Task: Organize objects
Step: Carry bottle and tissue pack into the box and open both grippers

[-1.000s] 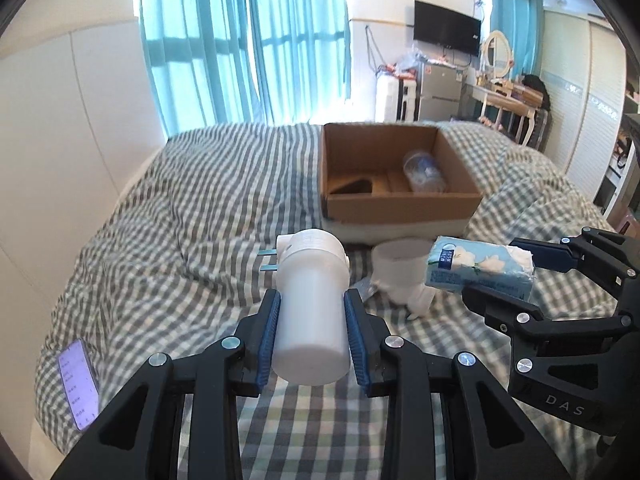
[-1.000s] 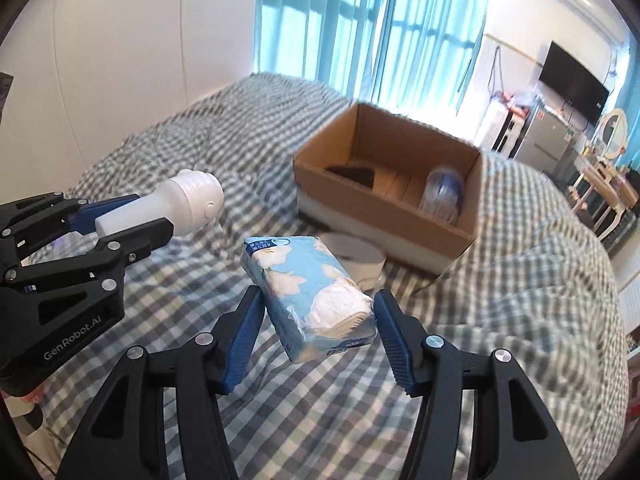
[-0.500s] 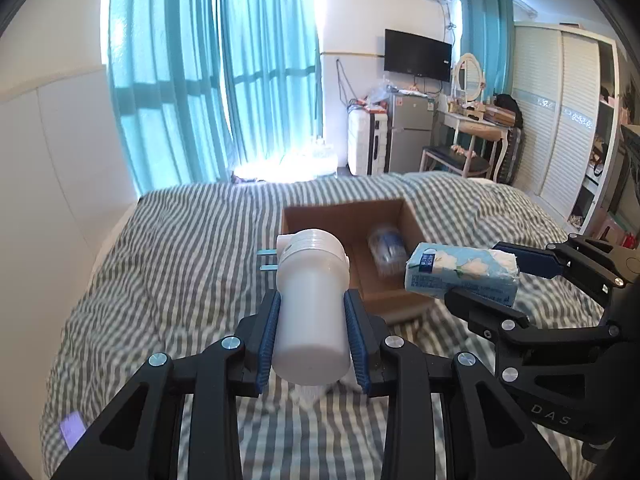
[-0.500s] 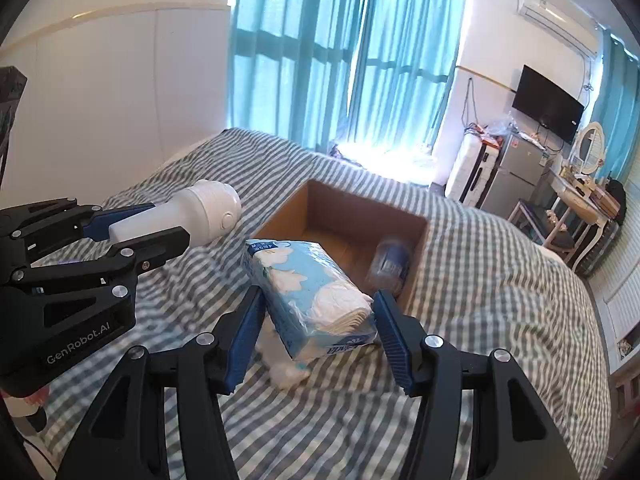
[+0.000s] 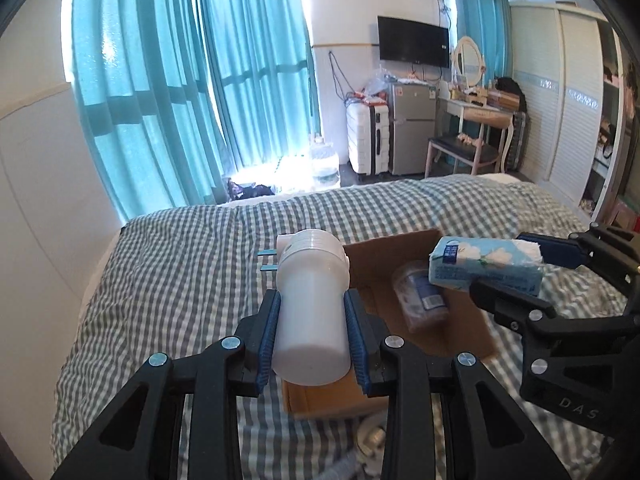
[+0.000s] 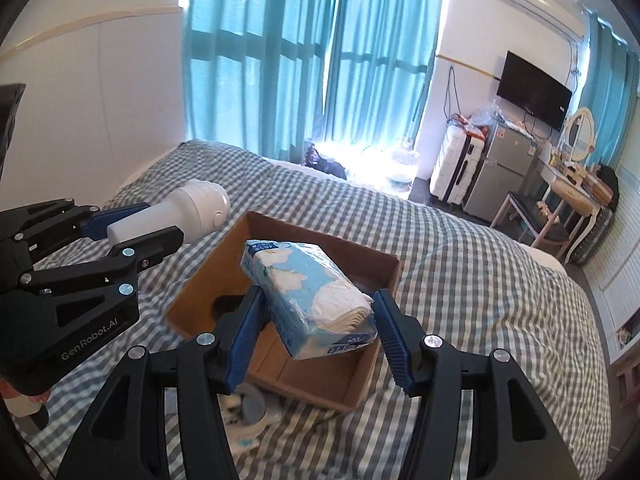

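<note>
**Both claws loaded, hovering over the box**

Left gripper [image 5: 313,344] is clamping a white plug-in device [image 5: 312,312] by its smooth round body, blue pads on both sides, wide head and two metal prongs sticking out ahead of the fingertips. It looks like light, stiff, slick plastic; the grip sits at the rear half, so the front end could be tipping down if the squeeze loosens.

Right gripper [image 6: 316,334] is pinching a blue tissue pack [image 6: 308,300] across its width, pack tilted, far end pointing up and away. It is soft, light and crushable, with a slippery film wrap; holding mid-pack is best.

Cardboard box [image 6: 384,276] is lying below and just ahead of both claws on the checked bedspread [image 6: 472,272]. A clear plastic bottle [image 5: 420,296] is lying inside, beyond the left claw, to its right.
</note>
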The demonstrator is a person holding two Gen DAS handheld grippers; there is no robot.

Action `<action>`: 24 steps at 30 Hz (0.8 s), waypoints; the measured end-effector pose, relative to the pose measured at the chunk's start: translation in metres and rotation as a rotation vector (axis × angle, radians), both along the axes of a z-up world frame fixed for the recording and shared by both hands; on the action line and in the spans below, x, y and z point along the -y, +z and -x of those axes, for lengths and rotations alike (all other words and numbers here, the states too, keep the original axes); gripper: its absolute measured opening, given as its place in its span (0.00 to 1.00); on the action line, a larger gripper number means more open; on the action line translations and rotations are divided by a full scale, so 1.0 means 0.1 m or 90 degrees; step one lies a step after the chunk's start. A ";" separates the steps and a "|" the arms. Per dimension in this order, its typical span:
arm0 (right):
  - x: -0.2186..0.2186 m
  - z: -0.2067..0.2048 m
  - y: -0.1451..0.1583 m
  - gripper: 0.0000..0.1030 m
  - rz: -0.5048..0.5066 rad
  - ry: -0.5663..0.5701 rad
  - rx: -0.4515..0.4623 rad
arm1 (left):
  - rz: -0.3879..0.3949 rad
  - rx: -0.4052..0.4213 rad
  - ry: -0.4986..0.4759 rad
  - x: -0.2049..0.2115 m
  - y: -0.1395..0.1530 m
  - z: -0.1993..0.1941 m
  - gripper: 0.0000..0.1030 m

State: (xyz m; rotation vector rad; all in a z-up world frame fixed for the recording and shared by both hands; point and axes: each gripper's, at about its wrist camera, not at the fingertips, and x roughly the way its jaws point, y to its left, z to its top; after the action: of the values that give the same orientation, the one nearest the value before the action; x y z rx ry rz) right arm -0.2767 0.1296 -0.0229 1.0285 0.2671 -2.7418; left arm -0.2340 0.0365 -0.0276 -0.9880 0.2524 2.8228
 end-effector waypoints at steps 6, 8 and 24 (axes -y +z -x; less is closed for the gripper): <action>-0.06 0.46 -0.30 0.54 0.016 -0.013 0.042 | -0.004 0.030 -0.015 -0.02 -0.36 0.41 0.32; -0.05 0.57 -0.43 0.54 0.015 -0.013 0.056 | -0.002 0.039 -0.020 -0.02 -0.49 0.50 0.32; -0.14 0.98 -1.10 0.55 -0.012 -0.019 0.093 | -0.018 0.113 -0.039 -0.12 -1.15 0.90 0.32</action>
State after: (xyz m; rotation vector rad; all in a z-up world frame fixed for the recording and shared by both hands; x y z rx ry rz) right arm -0.3749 0.1436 -0.1333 1.2405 0.2560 -2.6781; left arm -0.3237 0.0484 -0.1430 -1.1938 0.2189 2.6556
